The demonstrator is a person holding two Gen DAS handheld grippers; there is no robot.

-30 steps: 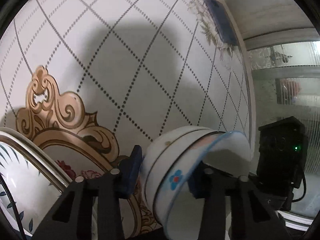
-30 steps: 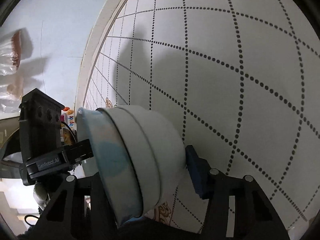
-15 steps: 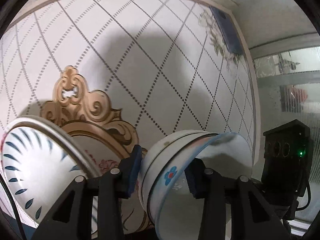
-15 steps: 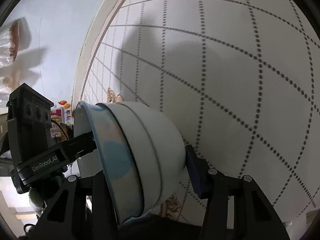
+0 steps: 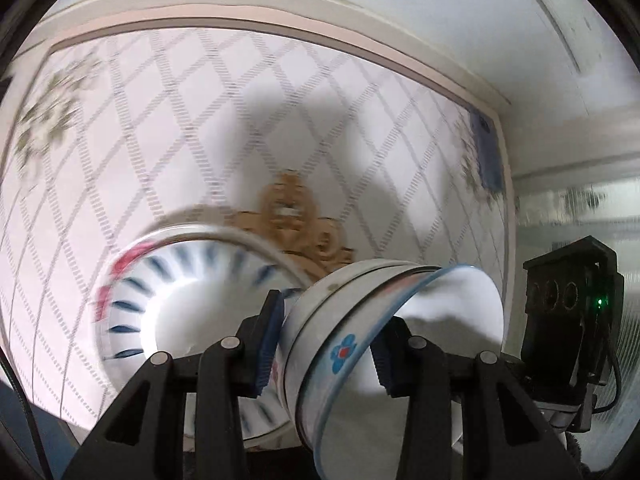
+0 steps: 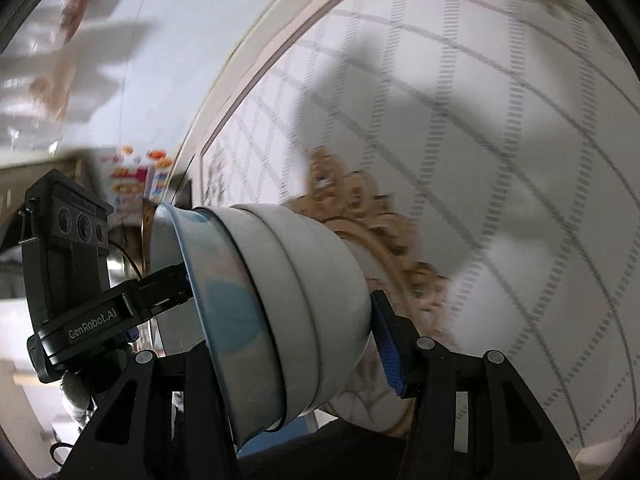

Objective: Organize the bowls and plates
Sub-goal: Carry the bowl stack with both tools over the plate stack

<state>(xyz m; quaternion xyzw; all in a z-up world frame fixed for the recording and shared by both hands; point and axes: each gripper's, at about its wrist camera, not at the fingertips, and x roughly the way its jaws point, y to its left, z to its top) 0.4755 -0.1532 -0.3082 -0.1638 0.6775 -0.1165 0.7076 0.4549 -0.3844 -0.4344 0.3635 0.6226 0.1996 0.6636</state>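
Moved since a second ago: we have swung both views, so the blue-leaf plate [image 5: 168, 312], then cut off at the left edge of the left wrist view, now sits near its middle, blurred.
Bowl stack: our nested bowls [image 5: 360, 340] are tipped on their side, rims facing right in the left view; the outer bowl has a blue rim and a blue flower with a red centre.
Left gripper [image 5: 326, 344]: we have it closed on the bowl stack, one blue pad outside the wall, the other inside the rim.
Right gripper [image 6: 288, 320]: we have its right blue pad against the base of the stack [image 6: 280, 300]; its left finger is hidden behind the bowls, so we cannot tell how tightly it holds.
Plate: it lies on the table to the left of the bowls, just behind the left finger.
Table [image 5: 200, 112]: white cloth with a grey dotted diamond grid and a gold scroll ornament [image 5: 296, 216] beyond the bowls.
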